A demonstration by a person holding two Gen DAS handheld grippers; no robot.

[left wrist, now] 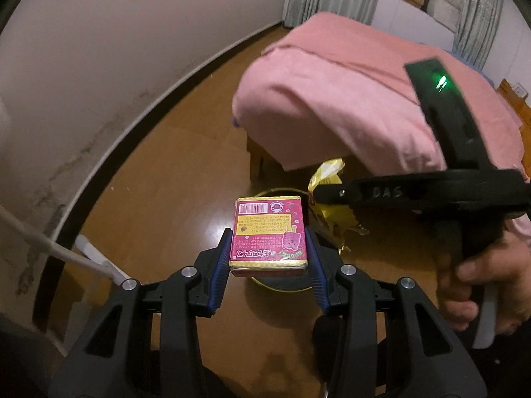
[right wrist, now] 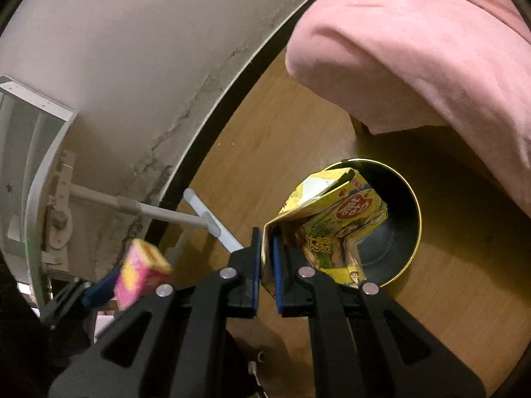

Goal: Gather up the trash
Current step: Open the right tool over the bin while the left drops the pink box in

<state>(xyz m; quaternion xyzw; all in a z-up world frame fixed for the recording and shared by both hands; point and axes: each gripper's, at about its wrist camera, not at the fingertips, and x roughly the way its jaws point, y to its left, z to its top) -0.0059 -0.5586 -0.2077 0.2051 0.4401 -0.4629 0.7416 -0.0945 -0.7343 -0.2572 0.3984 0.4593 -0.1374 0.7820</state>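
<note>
- Left wrist view: a pink rectangular cardboard snack box (left wrist: 268,233) is clamped by the left gripper (left wrist: 268,248) above the round dark yellow-rimmed bin (left wrist: 282,287).
- Right wrist view: a torn yellow cardboard carton (right wrist: 327,229) is pinched by the right gripper (right wrist: 266,265) over that bin (right wrist: 395,232).

Both your wrist cameras look steeply down along their fingers, close above the floor (left wrist: 159,199), sharing the round bin (right wrist: 398,232) and pink cover (left wrist: 332,99).
</note>
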